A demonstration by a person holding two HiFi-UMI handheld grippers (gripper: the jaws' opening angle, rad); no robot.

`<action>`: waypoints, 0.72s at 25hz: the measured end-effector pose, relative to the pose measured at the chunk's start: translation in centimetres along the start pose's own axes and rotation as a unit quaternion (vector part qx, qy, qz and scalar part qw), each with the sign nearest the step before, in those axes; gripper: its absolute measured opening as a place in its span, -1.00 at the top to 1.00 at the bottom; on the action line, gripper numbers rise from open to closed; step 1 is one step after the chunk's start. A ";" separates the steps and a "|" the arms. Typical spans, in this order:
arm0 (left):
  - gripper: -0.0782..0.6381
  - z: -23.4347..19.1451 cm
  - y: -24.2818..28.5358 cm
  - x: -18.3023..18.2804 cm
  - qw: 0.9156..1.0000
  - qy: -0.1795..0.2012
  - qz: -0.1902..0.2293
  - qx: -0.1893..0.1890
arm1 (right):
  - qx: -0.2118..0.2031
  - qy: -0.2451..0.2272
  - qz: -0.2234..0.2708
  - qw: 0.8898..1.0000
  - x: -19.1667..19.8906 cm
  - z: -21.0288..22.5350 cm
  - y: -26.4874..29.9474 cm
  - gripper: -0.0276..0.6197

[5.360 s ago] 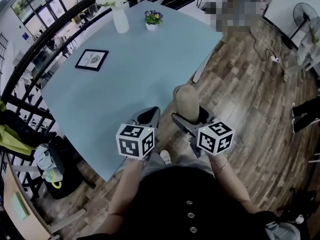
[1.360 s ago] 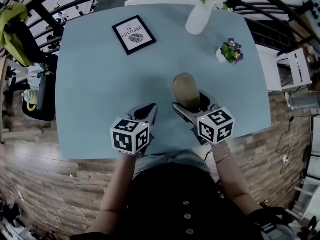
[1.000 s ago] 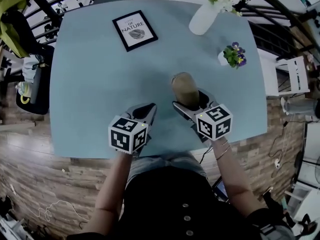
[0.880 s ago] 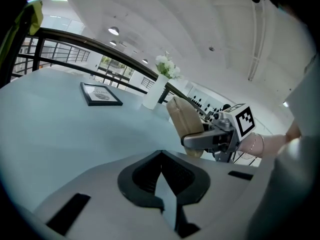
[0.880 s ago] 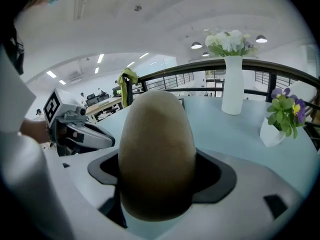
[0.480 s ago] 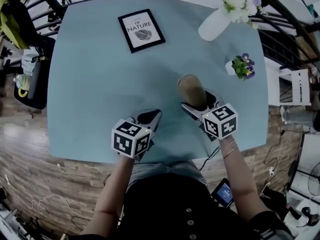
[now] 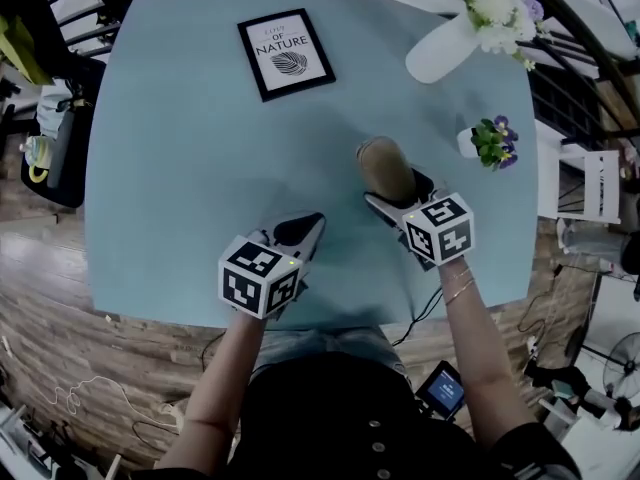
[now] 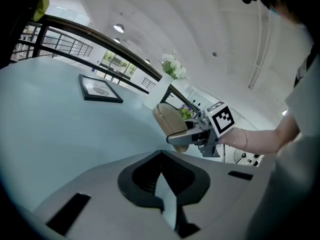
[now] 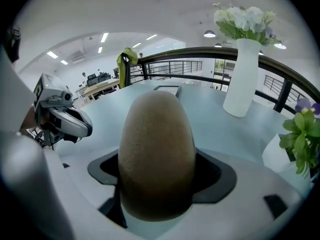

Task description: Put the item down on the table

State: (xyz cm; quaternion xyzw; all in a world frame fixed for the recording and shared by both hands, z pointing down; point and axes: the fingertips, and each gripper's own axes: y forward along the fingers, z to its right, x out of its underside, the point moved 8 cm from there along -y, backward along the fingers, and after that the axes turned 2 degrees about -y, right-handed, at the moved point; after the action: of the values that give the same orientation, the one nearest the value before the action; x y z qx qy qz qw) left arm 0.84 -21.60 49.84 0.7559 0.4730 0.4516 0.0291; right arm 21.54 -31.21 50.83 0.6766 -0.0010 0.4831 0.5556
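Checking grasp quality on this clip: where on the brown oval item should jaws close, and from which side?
Probably across its wider near end, from the person's side, as the right gripper does now. The brown oval item is long, rounded, narrower at the far tip, so its two flanks seat better between the jaws.

1. The pale blue table point(image 7: 200, 168) fills the middle of the head view.
2. A framed picture point(image 7: 286, 53) lies at upper centre.
3. A white vase point(image 7: 440, 53) of flowers stands at upper right.
4. A potted plant point(image 7: 487, 142) sits just below the vase.

Black buttoned top point(image 7: 372, 423), wrist bracelets point(image 7: 459, 290), grey left tongs point(image 7: 304, 229), right tongs point(image 7: 398, 191), marker cubes point(image 7: 258, 276).
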 end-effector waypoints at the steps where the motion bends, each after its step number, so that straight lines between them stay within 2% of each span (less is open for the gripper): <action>1: 0.73 0.0 0.1 0.0 1.000 -0.004 0.005 0.002 | -0.001 0.000 -0.004 1.000 0.0 0.2 0.3 -0.32; 8: 0.73 -0.4 1.1 -0.1 1.000 -0.023 0.014 0.006 | -0.009 -0.019 -0.042 0.999 0.0 0.6 2.1 -0.32; 12: 0.73 -0.5 1.2 -0.2 0.999 -0.029 0.020 0.003 | -0.008 -0.050 -0.061 0.997 -0.1 0.5 3.0 -0.32; 18: 0.73 -0.8 0.8 -0.1 0.999 -0.031 0.018 0.000 | -0.013 -0.047 -0.071 0.996 -0.3 0.6 3.8 -0.32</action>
State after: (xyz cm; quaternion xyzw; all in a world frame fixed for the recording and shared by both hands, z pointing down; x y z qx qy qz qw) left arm 0.81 -22.44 50.66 0.7778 0.4585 0.4283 0.0360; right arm 19.72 -33.27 53.50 0.6897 0.0143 0.4100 0.5967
